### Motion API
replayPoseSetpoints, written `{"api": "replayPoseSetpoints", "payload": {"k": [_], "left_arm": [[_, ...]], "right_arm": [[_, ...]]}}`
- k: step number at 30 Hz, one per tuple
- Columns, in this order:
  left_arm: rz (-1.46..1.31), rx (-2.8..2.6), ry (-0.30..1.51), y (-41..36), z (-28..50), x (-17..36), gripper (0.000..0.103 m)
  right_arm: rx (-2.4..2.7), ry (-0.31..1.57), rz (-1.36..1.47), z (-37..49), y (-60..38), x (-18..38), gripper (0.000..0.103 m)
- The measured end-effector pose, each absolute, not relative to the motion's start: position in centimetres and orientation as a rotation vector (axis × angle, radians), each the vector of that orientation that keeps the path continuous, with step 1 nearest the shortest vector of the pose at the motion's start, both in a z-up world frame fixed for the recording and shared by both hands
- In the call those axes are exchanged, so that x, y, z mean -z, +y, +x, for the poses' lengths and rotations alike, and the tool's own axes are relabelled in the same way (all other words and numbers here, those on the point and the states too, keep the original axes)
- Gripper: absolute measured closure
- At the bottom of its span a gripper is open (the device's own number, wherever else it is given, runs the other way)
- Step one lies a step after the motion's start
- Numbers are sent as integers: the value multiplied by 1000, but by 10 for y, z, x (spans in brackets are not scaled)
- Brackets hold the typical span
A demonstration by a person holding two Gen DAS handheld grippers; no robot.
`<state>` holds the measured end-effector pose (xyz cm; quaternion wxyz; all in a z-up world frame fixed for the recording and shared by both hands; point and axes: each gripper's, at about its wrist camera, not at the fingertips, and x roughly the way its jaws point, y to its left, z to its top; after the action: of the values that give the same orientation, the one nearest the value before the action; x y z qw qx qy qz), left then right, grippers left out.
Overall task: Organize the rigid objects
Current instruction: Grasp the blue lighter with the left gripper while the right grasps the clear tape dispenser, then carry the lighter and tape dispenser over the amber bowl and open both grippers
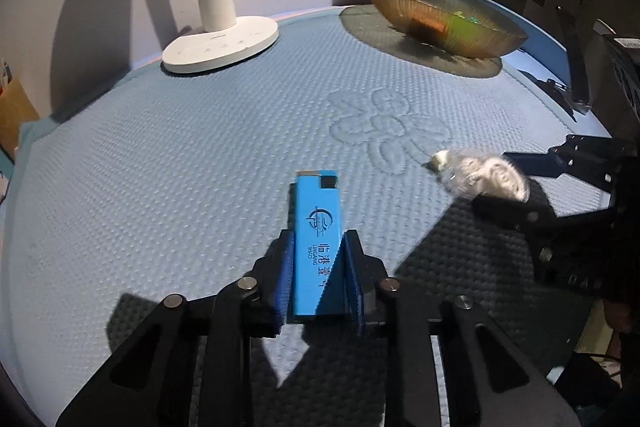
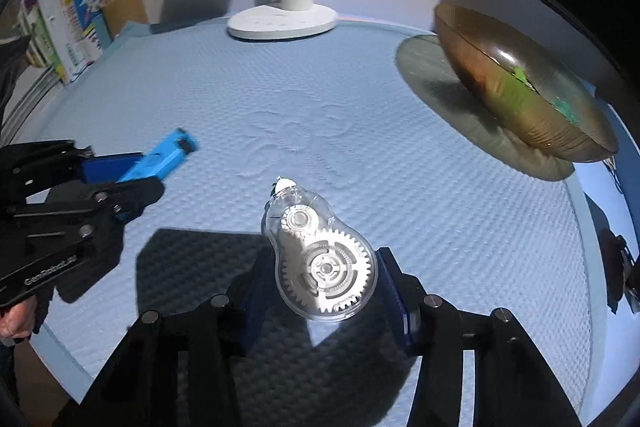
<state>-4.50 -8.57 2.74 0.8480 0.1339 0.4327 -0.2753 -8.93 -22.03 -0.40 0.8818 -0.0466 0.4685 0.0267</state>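
Both tongs loaded, above the blue mat-covered tabletop (image 1: 180,167).

Left tongs (image 1: 318,255): jaws closed onto the blue lighter (image 1: 318,223), gripped by its lower half, striker end pointing ahead.

Right tongs (image 2: 326,283): jaws partly closed on the clear correction-tape dispenser (image 2: 320,259); pads flank its wide geared end, tip pointing forward. I read contact on both sides but cannot confirm it on the right pad.

Amber bowl (image 1: 444,23) sits ahead and to the right of both tongs, well apart; something green and orange already inside. White lamp base (image 1: 220,45) ahead-left.

Step, as I judge it: carry phase, both items lifted. Next move calls for swinging each load forward-right over the bowl rim, one at a time to avoid the tongs colliding, then releasing low.
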Motion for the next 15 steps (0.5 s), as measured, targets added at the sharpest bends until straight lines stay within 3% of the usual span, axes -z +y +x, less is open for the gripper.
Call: {"api": "replayPoseSetpoints", "payload": {"k": [8, 15], "left_arm": [[235, 623, 868, -103, -42, -48, 82], [245, 682, 718, -150, -17, -111, 82]], "right_arm": [[-150, 938, 72, -97, -236, -22, 54], [62, 790, 125, -94, -315, -91, 54]]}}
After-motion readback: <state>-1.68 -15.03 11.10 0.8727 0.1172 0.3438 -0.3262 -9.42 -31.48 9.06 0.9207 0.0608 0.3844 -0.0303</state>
